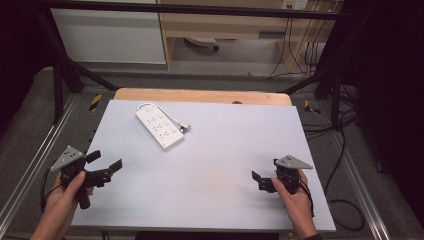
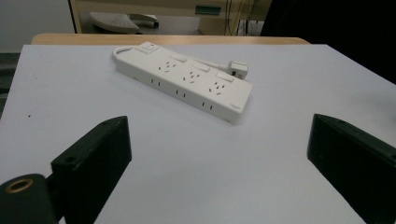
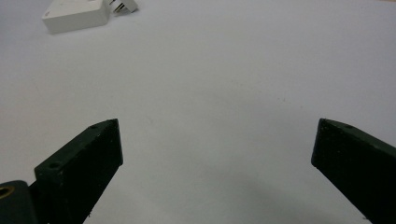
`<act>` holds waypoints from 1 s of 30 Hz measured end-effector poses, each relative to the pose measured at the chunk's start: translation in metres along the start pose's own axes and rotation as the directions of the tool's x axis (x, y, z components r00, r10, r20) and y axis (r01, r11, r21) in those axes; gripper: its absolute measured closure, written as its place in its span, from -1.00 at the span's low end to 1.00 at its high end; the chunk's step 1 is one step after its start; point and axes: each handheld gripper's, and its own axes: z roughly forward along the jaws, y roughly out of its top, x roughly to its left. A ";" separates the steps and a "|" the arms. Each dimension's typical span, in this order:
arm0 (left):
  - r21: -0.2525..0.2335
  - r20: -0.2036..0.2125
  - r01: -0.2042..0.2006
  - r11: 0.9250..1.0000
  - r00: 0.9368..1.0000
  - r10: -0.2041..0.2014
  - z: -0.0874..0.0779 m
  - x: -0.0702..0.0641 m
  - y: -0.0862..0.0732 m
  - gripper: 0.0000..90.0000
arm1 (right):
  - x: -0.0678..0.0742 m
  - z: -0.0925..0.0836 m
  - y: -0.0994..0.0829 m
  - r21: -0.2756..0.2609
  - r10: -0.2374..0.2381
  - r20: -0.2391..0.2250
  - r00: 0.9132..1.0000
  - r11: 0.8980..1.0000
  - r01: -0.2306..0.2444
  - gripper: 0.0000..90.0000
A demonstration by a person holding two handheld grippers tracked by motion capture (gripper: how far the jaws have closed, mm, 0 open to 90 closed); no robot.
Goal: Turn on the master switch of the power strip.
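On the table [image 1: 210, 170], both grippers' jaws spread wide, the left gripper [image 1: 107, 167] should approach the power strip [image 1: 159, 128] squarely across its narrow width.

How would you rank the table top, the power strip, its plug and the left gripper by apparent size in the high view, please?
1. Table top, by far.
2. Power strip and left gripper: about alike, and the gripper is nearer the camera, so unranked.
3. Plug, smallest.
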 end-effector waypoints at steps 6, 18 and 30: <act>0.004 0.006 -0.018 1.000 1.000 0.018 0.000 -0.004 -0.010 -0.85 | 0.000 0.000 0.000 0.002 0.000 -0.001 1.000 1.000 0.000 -0.95; 0.046 0.022 -0.099 0.994 0.995 0.098 0.008 -0.023 -0.021 -0.85 | 0.000 0.000 0.000 0.004 0.001 0.000 1.000 1.000 -0.001 -0.95; 0.110 0.069 -0.101 0.989 0.993 0.094 0.036 -0.043 -0.038 -0.84 | -0.003 0.004 -0.003 0.030 -0.009 0.036 0.999 1.000 0.008 -0.94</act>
